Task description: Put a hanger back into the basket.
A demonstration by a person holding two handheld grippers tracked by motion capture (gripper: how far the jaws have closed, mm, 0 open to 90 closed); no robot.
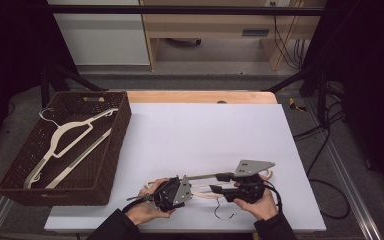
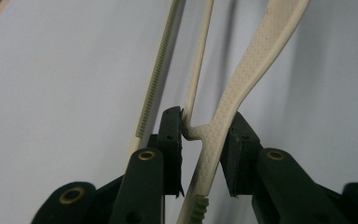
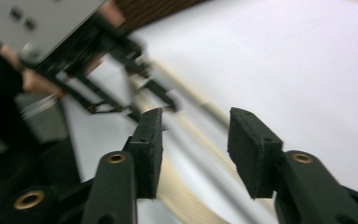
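Observation:
A cream plastic hanger (image 1: 205, 196) lies low over the white sheet (image 1: 205, 135) near the front edge, its metal hook (image 1: 225, 214) pointing toward me. My left gripper (image 1: 196, 188) points right, and in the left gripper view it (image 2: 205, 123) is shut on the hanger's arm (image 2: 214, 140), whose notch presses against the left pad. My right gripper (image 1: 216, 183) points left toward it. In the right gripper view it (image 3: 196, 121) stands open above the blurred hanger (image 3: 186, 186), with nothing between its pads.
A dark brown wicker basket (image 1: 115, 145) stands at the left of the table with another cream hanger (image 1: 62, 137) inside. The table's wooden far edge (image 1: 200, 96) shows behind the sheet. Cables trail on the floor at the right.

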